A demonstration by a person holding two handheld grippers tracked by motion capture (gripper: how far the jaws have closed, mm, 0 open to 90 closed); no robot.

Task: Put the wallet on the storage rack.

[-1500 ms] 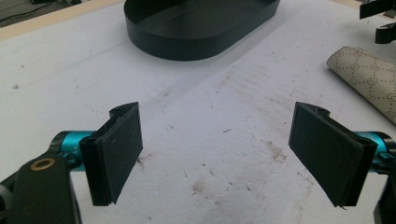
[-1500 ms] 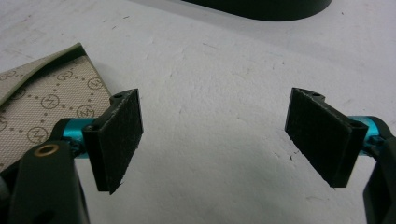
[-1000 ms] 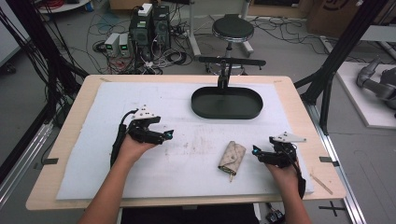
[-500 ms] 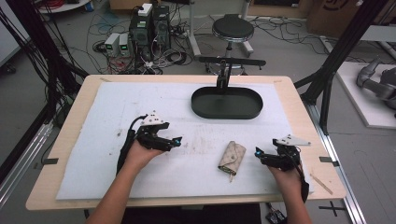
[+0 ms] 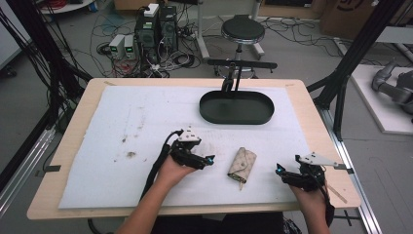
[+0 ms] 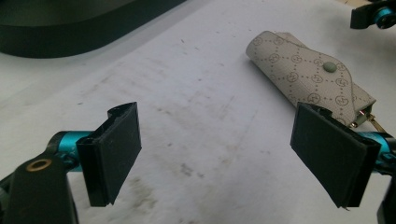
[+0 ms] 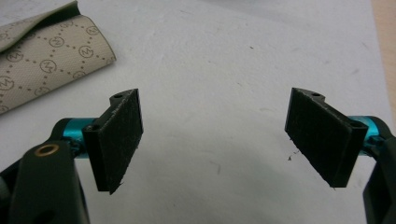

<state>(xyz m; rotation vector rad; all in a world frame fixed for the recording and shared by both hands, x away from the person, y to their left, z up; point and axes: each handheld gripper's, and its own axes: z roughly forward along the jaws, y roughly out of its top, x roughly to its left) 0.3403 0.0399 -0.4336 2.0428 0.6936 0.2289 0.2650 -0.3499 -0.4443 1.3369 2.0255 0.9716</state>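
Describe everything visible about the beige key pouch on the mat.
The key pouch is a small folded case, beige with a printed dotted-diamond monogram pattern and one round snap button on its flap. It looks like coated fabric or leather. It lies flat and closed on the white mat, a bit of metal poking from one end, between both open grippers, untouched.

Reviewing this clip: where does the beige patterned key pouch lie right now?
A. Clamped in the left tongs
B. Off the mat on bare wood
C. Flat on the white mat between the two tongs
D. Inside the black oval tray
C: the key pouch lies on the white mat, between the open left tongs and the open right tongs, touched by neither.
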